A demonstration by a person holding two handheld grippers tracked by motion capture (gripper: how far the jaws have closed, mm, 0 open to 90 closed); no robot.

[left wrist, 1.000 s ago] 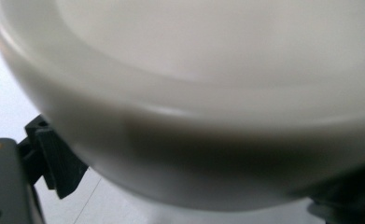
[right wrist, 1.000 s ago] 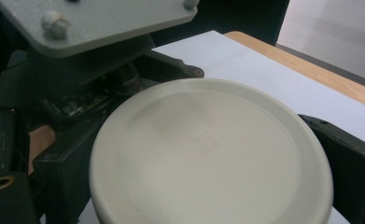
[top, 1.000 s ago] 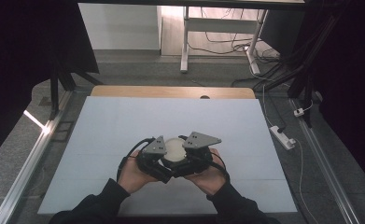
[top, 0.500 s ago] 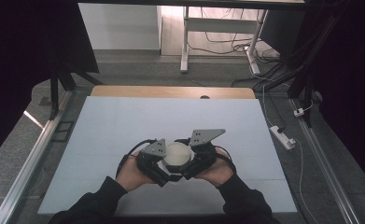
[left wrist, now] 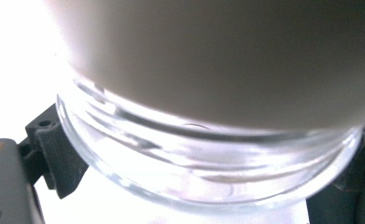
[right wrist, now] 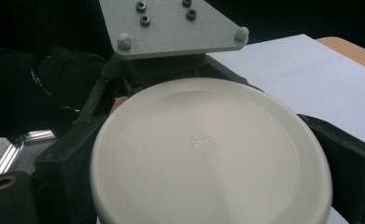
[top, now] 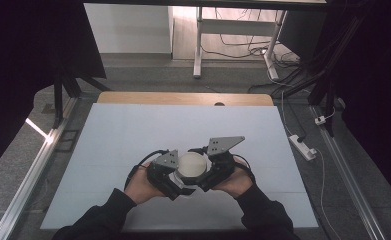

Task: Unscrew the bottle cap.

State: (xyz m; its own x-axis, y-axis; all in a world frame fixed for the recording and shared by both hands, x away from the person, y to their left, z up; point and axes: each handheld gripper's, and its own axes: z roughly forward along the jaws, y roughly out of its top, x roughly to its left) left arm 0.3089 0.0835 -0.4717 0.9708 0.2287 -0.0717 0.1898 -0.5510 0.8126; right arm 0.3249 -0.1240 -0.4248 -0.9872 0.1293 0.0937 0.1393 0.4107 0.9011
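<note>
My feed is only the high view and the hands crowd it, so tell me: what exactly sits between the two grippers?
Observer: A clear glass jar; the left gripper view shows its threaded neck.
Operator: Is the lid on?
Observer: Yes, a cream lid covers it, with a small embossed mark at its centre.
Operator: What grips the lid?
Observer: The right gripper: its black jaws stand on either side of the lid's rim.
</note>
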